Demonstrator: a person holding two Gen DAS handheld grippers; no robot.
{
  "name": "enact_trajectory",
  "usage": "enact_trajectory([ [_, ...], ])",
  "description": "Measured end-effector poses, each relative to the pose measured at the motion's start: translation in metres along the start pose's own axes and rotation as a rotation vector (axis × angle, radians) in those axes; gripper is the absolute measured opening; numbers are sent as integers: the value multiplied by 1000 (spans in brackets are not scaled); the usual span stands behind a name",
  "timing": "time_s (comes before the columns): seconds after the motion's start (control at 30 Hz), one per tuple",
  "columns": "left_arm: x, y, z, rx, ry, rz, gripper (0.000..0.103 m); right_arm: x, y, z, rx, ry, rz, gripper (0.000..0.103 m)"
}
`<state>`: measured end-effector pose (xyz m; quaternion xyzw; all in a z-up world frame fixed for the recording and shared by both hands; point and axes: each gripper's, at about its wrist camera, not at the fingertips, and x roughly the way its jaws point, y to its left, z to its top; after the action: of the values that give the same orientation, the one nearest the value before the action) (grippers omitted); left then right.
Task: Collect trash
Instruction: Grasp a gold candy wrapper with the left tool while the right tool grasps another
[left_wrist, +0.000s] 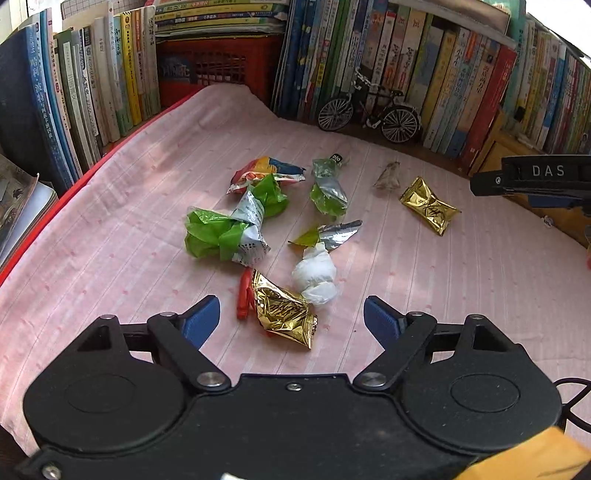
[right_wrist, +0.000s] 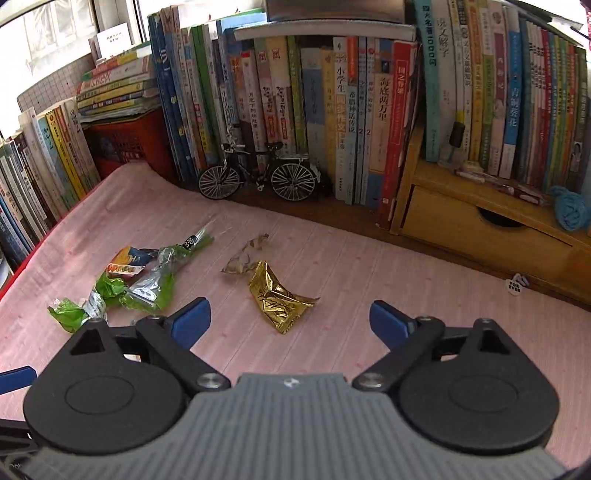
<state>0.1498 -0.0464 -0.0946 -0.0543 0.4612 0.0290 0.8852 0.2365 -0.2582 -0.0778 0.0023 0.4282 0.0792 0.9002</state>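
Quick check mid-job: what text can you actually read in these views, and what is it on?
"DAS": right gripper, on its side.
"FOREVER": small round tag on the pink cloth.
"海底两万里": red book spine.
"小学生": yellow book spine.
Other spines carry Chinese titles, mostly too small to read.
Wrapper print: too crumpled.

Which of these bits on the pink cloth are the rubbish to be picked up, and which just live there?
Rubbish to collect:
gold wrappers
green wrappers
white tissue ball
clear wrapper
red scrap

Just lying about:
model bicycle
books
red crate
wooden drawer unit
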Motion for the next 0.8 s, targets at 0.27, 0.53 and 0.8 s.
enact_trajectory([
  [0.27,40,-1,1,-21,74,30,64,61,8,12,-47,84,18,96],
  [0.53,41,0,-2,-37,81,18,30,101,17,13,-69,146,16,85],
  [0.8,20,5,3,-73,36,-1,30,92,8,2,29,175,78,33],
])
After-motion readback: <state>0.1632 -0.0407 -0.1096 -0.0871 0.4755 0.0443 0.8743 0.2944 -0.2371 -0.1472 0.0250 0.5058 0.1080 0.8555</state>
